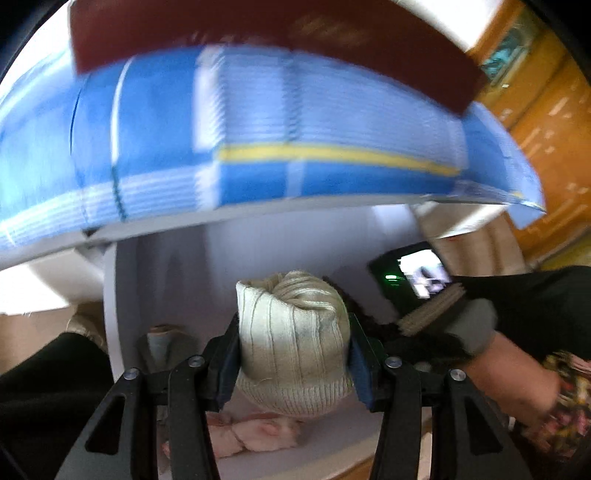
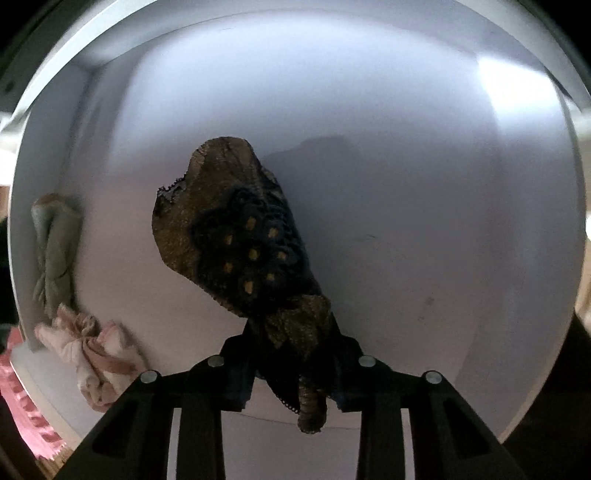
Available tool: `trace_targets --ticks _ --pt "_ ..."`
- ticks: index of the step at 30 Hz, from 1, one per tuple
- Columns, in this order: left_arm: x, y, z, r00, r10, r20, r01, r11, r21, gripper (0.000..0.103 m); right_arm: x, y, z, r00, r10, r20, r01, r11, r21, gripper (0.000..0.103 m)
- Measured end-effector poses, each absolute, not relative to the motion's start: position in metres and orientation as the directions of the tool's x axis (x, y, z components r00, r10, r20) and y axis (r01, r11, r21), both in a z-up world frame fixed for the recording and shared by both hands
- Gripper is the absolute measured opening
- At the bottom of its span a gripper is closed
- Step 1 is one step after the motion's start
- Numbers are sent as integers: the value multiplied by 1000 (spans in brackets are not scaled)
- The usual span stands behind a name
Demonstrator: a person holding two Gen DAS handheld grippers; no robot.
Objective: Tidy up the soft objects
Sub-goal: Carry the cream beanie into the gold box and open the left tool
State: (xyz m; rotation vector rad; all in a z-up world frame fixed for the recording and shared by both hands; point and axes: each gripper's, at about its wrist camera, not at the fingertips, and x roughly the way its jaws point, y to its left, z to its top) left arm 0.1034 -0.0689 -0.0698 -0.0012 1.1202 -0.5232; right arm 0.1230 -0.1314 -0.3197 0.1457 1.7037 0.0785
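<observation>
The left gripper [image 1: 293, 354] holds a rolled cream sock bundle [image 1: 291, 339]; its two fingers press on both sides of the ribbed fabric and the bundle fills the gap between them. The bundle hangs above the floor of a white drawer [image 1: 177, 266], near its front edge, and under it a pink sock bundle [image 1: 251, 434] lies on the drawer floor. A pale green sock bundle [image 1: 160, 341] lies by the left wall of the drawer. Behind the drawer a blue striped cloth [image 1: 258, 140] covers a surface, with a dark red board [image 1: 258, 33] on it; both are blurred. On the right a hand [image 1: 517, 376] in a dark sleeve reaches into the drawer. The right gripper [image 2: 291, 373] points down into the same white drawer [image 2: 424, 221] and its fingers, rather narrow, close on a dark lace sock [image 2: 240, 236] with yellow dots. The lower end of this sock is between the fingers and the rest spreads toward the middle of the drawer floor; whether it touches the floor I cannot tell. By the left wall lie the green bundle [image 2: 55, 243] and, closer to the front left corner, the pink bundle [image 2: 92, 354]. A pink ribbed cloth [image 2: 22, 410] is outside the drawer at the left edge.
</observation>
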Motion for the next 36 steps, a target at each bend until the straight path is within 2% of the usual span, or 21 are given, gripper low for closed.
trace_targets --ticks 3,9,16,20,28,34,36 --pt "94 -74 -39 339 -454 -824 446 849 -284 51 121 -139 -326 -136 180 -974 113 980 166 31" --pt "102 -71 37 398 -526 -751 494 813 -307 51 114 -128 -324 -137 171 -976 102 982 158 31" --pt "148 -73 105 476 -519 -710 500 824 -268 52 102 -150 -305 -135 180 -974 105 981 166 31" --pt "187 -76 113 476 -489 -731 455 848 -271 52 103 -157 -299 -135 191 -972 117 978 175 31" --pt "257 -81 91 441 -391 -808 352 904 -245 52 104 -169 -296 -140 212 -967 136 972 193 31" --pt "277 -82 73 417 -317 -852 316 929 -191 53 103 -173 -299 -138 215 -967 140 971 196 31" --pt "279 -81 70 420 -305 -855 310 933 -181 56 103 -174 -299 -139 214 -967 140 971 195 31"
